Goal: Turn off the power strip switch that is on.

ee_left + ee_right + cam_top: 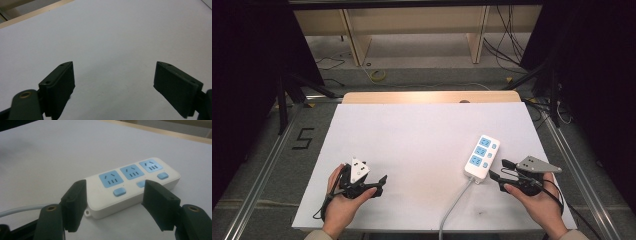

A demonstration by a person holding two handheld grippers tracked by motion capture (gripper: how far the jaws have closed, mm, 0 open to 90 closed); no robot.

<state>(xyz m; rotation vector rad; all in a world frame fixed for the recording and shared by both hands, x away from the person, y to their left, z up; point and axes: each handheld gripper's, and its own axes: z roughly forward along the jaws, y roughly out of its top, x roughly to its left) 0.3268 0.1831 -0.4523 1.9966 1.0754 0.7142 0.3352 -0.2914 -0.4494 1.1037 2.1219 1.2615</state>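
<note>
Even, soft light falls on the white table (422,145) from above, with the room beyond it falling off to near black at both sides. Shadows on the table are faint. The gripper views are slightly soft, their near jaws dark and a little blurred.

Your left hand (343,202) holds the left gripper (381,183) low w/ jaws wide apart; right hand (537,200) holds the right gripper (499,169), jaws also apart.
</note>
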